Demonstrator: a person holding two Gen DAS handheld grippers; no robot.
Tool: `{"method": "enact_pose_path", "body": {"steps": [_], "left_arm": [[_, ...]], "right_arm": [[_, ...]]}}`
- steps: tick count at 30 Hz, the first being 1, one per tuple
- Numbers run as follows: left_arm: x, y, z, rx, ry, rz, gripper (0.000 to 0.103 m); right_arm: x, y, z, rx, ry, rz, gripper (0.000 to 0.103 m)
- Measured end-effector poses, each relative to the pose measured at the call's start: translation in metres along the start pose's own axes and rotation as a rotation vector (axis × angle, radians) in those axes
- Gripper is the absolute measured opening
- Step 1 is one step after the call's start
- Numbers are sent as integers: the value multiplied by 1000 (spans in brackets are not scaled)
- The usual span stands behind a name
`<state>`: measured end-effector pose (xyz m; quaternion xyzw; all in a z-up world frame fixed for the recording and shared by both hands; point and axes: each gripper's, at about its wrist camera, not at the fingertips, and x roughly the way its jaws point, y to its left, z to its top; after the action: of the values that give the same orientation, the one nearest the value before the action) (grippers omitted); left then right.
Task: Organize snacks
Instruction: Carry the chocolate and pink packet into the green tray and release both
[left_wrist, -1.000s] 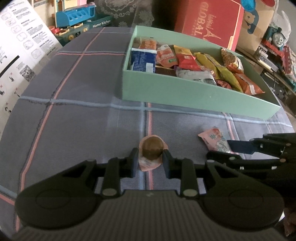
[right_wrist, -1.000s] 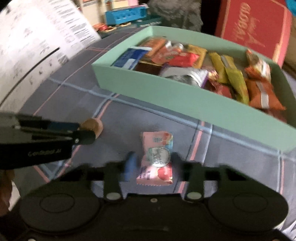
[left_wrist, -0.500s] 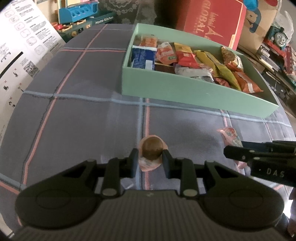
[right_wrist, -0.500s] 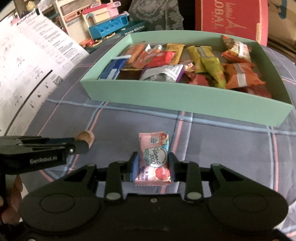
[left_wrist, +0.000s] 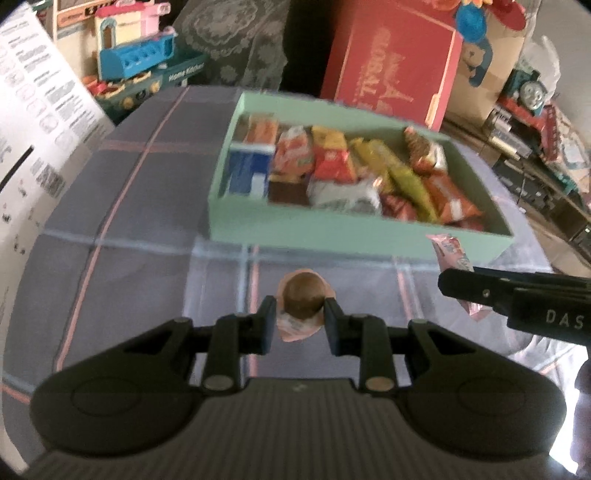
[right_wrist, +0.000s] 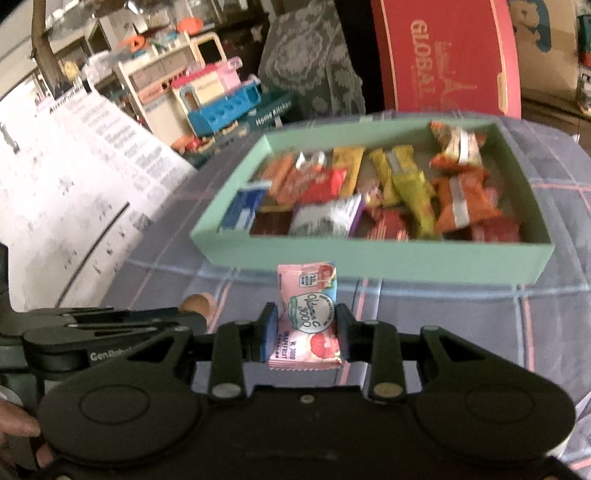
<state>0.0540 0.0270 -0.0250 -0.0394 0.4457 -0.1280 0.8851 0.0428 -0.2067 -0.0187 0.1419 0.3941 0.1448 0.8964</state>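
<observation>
The left gripper (left_wrist: 300, 320) pinches a small round brown snack in a pink wrapper (left_wrist: 303, 300), and the right gripper (right_wrist: 304, 334) pinches a flat pink sachet (right_wrist: 308, 317) by its side edges; both are held above the checked surface (left_wrist: 129, 229), near the green box (left_wrist: 332, 230). Both look light, the crinkly film likely slippery, so gripping mid-body seems soundest. The box, farther back, is already crowded with packets and bars lying flat.

Both grippers are showing black bodies — the left gripper (left_wrist: 300, 314) with silver pivot screws, the right gripper (right_wrist: 306, 332) wearing blue pads; white lettering is marking their sides.
</observation>
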Motion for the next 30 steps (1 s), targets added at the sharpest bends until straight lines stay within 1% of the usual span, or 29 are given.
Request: {"method": "enact_pose_path", "body": {"steps": [5, 9, 14, 19, 22, 26, 30], "left_arm": [[1, -15, 35, 36, -37, -24, 27], [14, -32, 69, 92, -51, -30, 27], [43, -49, 117, 114, -46, -46, 27], [80, -67, 158, 136, -36, -53, 27], [102, -72, 174, 136, -22, -55, 27], [132, -77, 188, 138, 5, -50, 27], [155, -79, 195, 142, 27, -42, 27]], "right_arm": [[-5, -17, 27, 23, -43, -20, 33], [0, -38, 57, 47, -67, -42, 32], [13, -66, 95, 78, -91, -71, 33], [38, -95, 133, 96, -90, -101, 33], [58, -104, 149, 100, -82, -111, 33], [82, -117, 166, 104, -69, -126, 33], [100, -125, 172, 108, -64, -138, 33]]}}
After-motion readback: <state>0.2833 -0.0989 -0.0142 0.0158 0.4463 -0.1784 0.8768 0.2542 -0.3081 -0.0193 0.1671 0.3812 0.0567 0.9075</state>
